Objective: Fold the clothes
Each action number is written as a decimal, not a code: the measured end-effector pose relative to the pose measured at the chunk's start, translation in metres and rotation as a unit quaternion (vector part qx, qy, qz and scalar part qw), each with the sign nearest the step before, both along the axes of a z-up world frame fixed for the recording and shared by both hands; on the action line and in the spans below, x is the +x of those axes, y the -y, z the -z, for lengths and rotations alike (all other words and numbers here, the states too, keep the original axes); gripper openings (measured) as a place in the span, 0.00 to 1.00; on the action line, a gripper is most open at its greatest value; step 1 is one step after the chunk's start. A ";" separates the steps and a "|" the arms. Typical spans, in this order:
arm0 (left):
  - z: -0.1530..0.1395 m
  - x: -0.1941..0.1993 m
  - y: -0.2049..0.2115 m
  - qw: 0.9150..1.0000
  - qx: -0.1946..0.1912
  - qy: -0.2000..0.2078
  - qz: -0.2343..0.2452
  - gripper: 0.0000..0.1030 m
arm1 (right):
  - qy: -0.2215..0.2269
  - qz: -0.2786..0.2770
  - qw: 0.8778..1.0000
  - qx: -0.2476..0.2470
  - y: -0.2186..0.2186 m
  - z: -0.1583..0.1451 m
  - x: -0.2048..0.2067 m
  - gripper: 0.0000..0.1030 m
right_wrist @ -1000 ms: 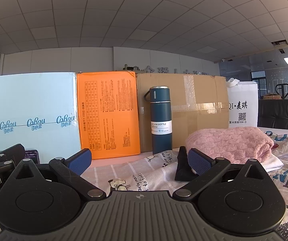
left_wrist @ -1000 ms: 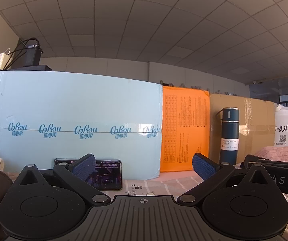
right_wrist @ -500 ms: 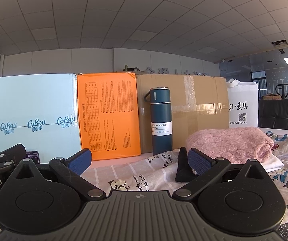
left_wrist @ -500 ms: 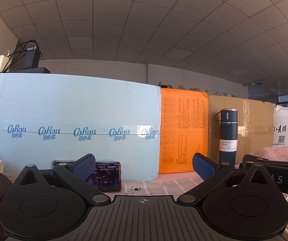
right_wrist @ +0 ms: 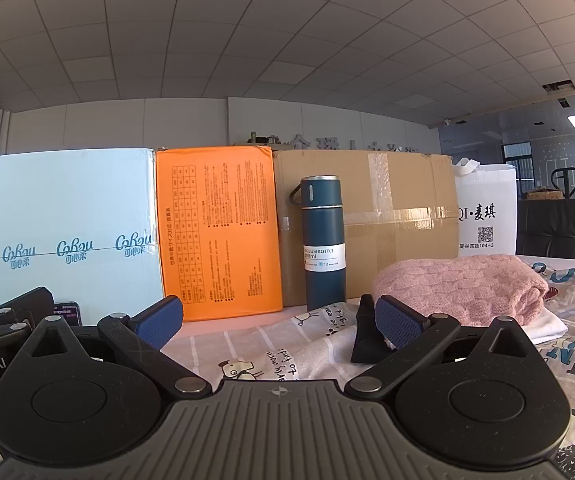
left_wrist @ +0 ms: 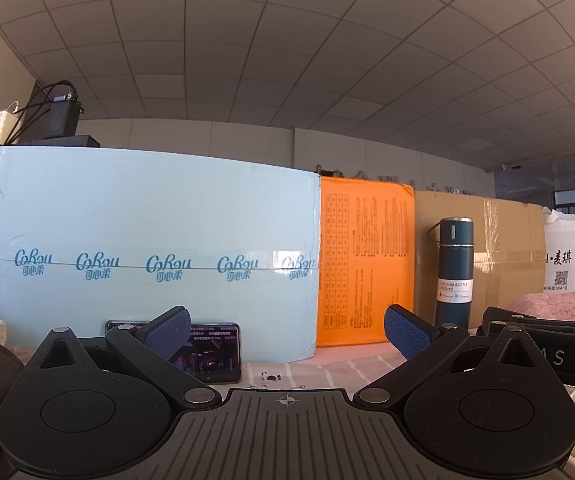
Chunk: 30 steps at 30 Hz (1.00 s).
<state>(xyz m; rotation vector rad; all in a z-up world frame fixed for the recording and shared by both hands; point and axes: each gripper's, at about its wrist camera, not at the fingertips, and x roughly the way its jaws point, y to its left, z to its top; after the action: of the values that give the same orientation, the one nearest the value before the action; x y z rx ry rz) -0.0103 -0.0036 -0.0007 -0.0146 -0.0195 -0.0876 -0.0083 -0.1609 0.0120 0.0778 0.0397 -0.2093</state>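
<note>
In your left wrist view, a tiled ceiling (left_wrist: pixel 287 60) spans the room above a row of boxes at the far edge of the surface: a pale blue box (left_wrist: pixel 147 256), an orange box (left_wrist: pixel 365 264) and a cardboard box (left_wrist: pixel 499 256), with a white bag (left_wrist: pixel 567 256) at the right end. A bottle (left_wrist: pixel 454 272) stands upright before the cardboard, and a phone (left_wrist: pixel 215 346) leans on the blue box. Your left gripper (left_wrist: pixel 285 330) is spread wide with nothing between its pads. The pink sweater (left_wrist: pixel 551 304) shows far right, well apart from it, behind your right gripper (left_wrist: pixel 543 332).

In your right wrist view, a printed sheet (right_wrist: pixel 267 344) covers the surface. The sweater (right_wrist: pixel 459 288) lies folded on something white (right_wrist: pixel 547 324) toward the right, near the cardboard box (right_wrist: pixel 399 232). Your right gripper (right_wrist: pixel 279 318) is also spread and empty; its right pad (right_wrist: pixel 397 316) sits just before the sweater's near edge, whether touching you cannot tell. A black wedge (right_wrist: pixel 363 336) stands beside that pad.
</note>
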 end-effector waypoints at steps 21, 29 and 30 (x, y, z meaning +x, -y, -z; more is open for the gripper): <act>0.000 -0.001 0.000 1.000 0.001 0.002 0.001 1.00 | 0.006 0.008 1.000 0.003 0.002 -0.001 -0.001 1.00; 0.000 -0.001 0.000 1.000 0.001 0.003 0.001 1.00 | 0.006 0.008 1.000 0.004 0.001 0.000 0.000 1.00; 0.000 -0.001 0.000 1.000 0.001 0.003 0.001 1.00 | 0.007 0.008 1.000 0.004 0.002 0.000 0.000 1.00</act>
<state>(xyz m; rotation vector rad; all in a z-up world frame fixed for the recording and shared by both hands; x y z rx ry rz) -0.0111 -0.0035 -0.0009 -0.0120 -0.0250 -0.0889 -0.0087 -0.1625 0.0121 0.0869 0.0268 -0.2238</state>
